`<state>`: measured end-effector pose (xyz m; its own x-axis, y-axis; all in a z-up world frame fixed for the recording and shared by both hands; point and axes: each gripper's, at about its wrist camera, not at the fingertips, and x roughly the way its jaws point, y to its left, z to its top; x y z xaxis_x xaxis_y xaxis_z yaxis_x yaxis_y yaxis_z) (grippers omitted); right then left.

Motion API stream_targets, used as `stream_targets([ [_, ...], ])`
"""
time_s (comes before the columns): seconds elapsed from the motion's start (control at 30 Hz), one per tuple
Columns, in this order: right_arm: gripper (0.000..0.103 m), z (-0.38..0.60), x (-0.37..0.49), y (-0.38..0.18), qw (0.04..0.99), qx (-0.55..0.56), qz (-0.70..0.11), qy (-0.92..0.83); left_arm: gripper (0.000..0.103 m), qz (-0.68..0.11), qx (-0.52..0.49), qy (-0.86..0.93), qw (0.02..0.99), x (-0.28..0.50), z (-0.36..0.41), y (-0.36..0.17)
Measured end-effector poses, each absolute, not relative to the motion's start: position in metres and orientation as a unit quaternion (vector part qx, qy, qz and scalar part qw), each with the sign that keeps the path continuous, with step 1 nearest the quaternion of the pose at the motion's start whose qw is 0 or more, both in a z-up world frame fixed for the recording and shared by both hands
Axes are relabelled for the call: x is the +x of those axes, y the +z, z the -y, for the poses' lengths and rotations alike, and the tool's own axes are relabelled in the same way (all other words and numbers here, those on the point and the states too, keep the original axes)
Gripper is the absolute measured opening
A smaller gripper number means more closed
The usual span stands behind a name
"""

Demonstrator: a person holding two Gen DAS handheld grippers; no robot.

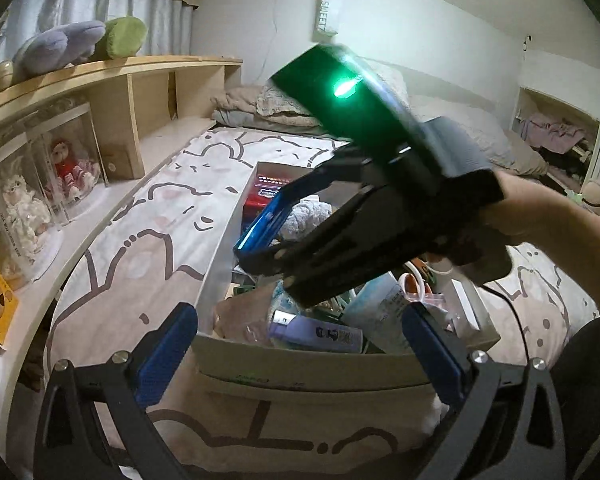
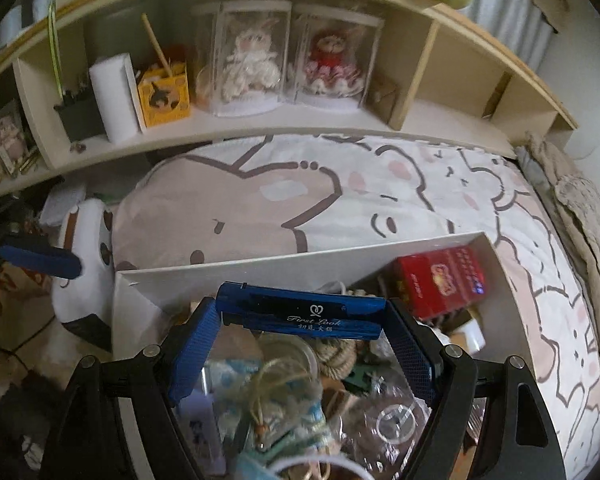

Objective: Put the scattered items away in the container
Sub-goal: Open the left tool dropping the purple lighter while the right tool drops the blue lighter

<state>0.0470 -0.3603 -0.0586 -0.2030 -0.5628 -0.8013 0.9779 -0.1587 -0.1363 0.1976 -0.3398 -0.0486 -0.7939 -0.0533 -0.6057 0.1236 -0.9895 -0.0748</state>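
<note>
Item: blue case, slim, rigid, glossy; judged light and liable to slip. It is gripped endwise by the right claw, above the white container on the bed. Left claw: spread wide, nothing held.

Dim, flat indoor light fills both views, with soft shadows and grainy detail. In the left wrist view a green lamp flares with smeared glare, and the wall sign is streaked by motion blur. Strong fisheye bending curves the shelf, and black vignette rings every corner.
</note>
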Motion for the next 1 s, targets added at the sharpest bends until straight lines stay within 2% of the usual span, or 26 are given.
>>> stream_targets([
  [0.27, 0.084, 0.379, 0.046, -0.072, 0.557, 0.289, -0.378, -0.681, 0.103, -0.075, 0.311, -0.946, 0.059, 0.202, 0.355, -0.051],
  [0.33, 0.1, 0.377, 0.043, -0.069, 0.562, 0.285, -0.365, -0.686, 0.103, -0.078, 0.309, -0.946, 0.061, 0.202, 0.357, -0.051],
  [0.37, 0.103, 0.375, 0.041, -0.067, 0.564, 0.284, -0.357, -0.688, 0.103, -0.079, 0.309, -0.946, 0.062, 0.202, 0.357, -0.051],
  [1.0, 0.103, 0.32, 0.04, -0.03, 0.565, 0.273, -0.297, -0.72, 0.103, -0.079, 0.301, -0.949, 0.055, 0.2, 0.335, -0.033],
])
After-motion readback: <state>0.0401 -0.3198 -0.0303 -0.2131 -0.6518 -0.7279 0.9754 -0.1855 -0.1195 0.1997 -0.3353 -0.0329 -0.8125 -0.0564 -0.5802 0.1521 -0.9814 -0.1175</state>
